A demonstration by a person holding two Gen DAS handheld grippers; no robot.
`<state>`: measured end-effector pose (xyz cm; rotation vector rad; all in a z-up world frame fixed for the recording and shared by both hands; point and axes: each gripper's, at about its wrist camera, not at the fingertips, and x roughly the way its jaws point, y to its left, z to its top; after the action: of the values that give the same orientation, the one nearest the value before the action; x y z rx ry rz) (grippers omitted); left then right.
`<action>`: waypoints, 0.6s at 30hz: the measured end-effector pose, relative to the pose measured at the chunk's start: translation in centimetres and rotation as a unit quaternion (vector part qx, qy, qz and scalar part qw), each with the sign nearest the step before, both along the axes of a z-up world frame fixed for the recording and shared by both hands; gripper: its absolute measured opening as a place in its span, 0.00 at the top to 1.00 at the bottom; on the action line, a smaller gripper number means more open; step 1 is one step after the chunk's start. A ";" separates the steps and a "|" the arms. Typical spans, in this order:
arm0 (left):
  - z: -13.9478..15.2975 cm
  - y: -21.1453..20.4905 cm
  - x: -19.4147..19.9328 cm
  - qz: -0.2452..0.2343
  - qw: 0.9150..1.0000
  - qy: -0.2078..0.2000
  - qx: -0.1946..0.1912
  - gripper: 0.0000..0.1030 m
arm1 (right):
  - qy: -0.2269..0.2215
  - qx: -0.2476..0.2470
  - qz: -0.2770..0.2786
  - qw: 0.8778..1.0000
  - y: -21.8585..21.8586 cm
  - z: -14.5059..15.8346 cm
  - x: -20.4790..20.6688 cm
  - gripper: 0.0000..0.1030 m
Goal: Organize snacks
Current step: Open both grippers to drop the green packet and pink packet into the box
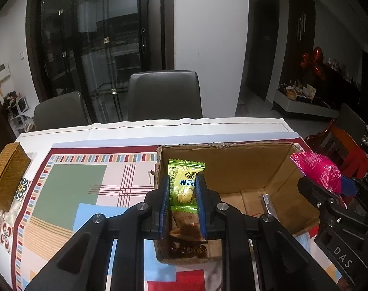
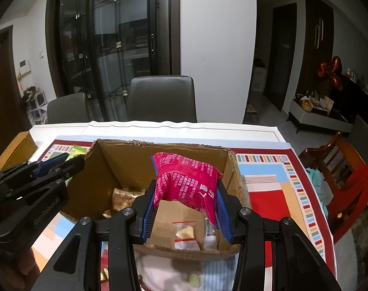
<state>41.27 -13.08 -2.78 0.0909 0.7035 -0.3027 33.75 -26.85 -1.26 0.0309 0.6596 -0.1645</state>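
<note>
Right now we are seeing the left gripper (image 1: 182, 190) with its blue pads clamping a green-yellow snack packet (image 1: 184, 181) by its two long edges. That packet is standing upright, long axis running from the jaws up and away, its zigzag top seal pointing toward the far wall of the cardboard box (image 1: 235, 167); the printed face is turning toward the camera. We are holding it over the left end of the box, above some brown wrapped snacks (image 1: 186, 223) lying on the box floor.

Over on the right wrist view, the right gripper (image 2: 187, 202) is squeezing a pink snack bag (image 2: 186, 181) between its blue pads. The bag is puffy, its long axis tilting from lower right up to upper left, one sealed end pointing at the far box wall (image 2: 159, 160). We are hanging it above the right half of the box, over a small clear zip bag (image 2: 185, 232) on the floor. A gold wrapper (image 2: 122, 200) is lying at the left of the floor.

Outward, the box is sitting on a patterned tablecloth (image 1: 70, 194), a woven basket (image 1: 7, 174) is sitting at the table's left edge, and a grey chair (image 1: 163, 94) is standing behind the table.
</note>
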 end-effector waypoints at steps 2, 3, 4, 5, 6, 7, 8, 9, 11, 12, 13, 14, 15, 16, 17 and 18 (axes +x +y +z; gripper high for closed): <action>-0.3 0.0 0.2 -0.002 1.000 0.003 -0.001 0.79 | 0.002 0.000 0.001 1.000 0.0 -0.1 0.3 0.56; -0.4 0.0 0.4 -0.003 1.000 0.005 -0.001 0.79 | 0.003 -0.001 0.002 1.000 0.1 -0.2 0.4 0.56; -0.5 0.0 0.5 -0.004 1.000 0.006 -0.001 0.79 | 0.004 -0.002 0.002 1.000 0.2 -0.2 0.5 0.56; -0.6 0.0 0.6 -0.006 1.000 0.007 -0.001 0.79 | 0.004 -0.002 0.003 1.000 0.2 -0.3 0.7 0.56; -0.7 -0.1 0.6 -0.007 1.000 0.009 -0.002 0.79 | 0.005 -0.003 0.002 1.000 0.1 -0.4 0.8 0.56; -0.9 -0.1 0.7 -0.008 1.000 0.010 -0.002 0.78 | 0.006 -0.003 0.003 1.000 0.2 -0.4 1.0 0.56; -1.0 -0.1 0.8 -0.009 1.000 0.011 -0.003 0.78 | 0.007 -0.003 0.003 1.000 0.2 -0.5 1.1 0.56; -1.1 -0.1 0.9 -0.009 1.000 0.013 -0.004 0.76 | 0.008 -0.002 0.003 1.000 0.1 -0.6 1.2 0.56; -1.2 -0.2 1.0 -0.011 1.000 0.015 -0.005 0.67 | 0.007 -0.001 0.003 1.000 0.1 -0.6 1.3 0.51; -1.2 -0.1 1.1 -0.009 1.000 0.014 -0.004 0.58 | 0.008 -0.002 0.002 1.000 0.1 -0.6 1.4 0.46; -1.2 -0.1 1.0 -0.008 1.000 0.013 -0.003 0.51 | 0.007 -0.003 0.002 1.000 0.2 -0.5 1.4 0.43; -1.2 -0.2 1.0 -0.008 1.000 0.013 -0.002 0.49 | 0.006 -0.005 0.001 1.000 0.2 -0.5 1.4 0.38; -1.2 -0.1 1.0 -0.008 1.000 0.012 -0.001 0.48 | 0.005 -0.007 -0.001 1.000 0.1 -0.5 1.4 0.34; -1.2 -0.1 1.0 -0.006 1.000 0.013 0.000 0.46 | 0.005 -0.009 -0.003 1.000 0.1 -0.4 1.4 0.32; -1.1 -0.1 1.0 -0.005 1.000 0.013 0.000 0.44 | 0.006 -0.010 -0.006 1.000 0.0 -0.4 1.4 0.26; -1.1 0.0 1.0 -0.003 1.000 0.013 0.000 0.41 | 0.006 -0.011 -0.009 1.000 0.0 -0.4 1.4 0.22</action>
<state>42.24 -13.09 -3.90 0.0893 0.7295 -0.3110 35.11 -26.86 -1.63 0.0139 0.6700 -0.1894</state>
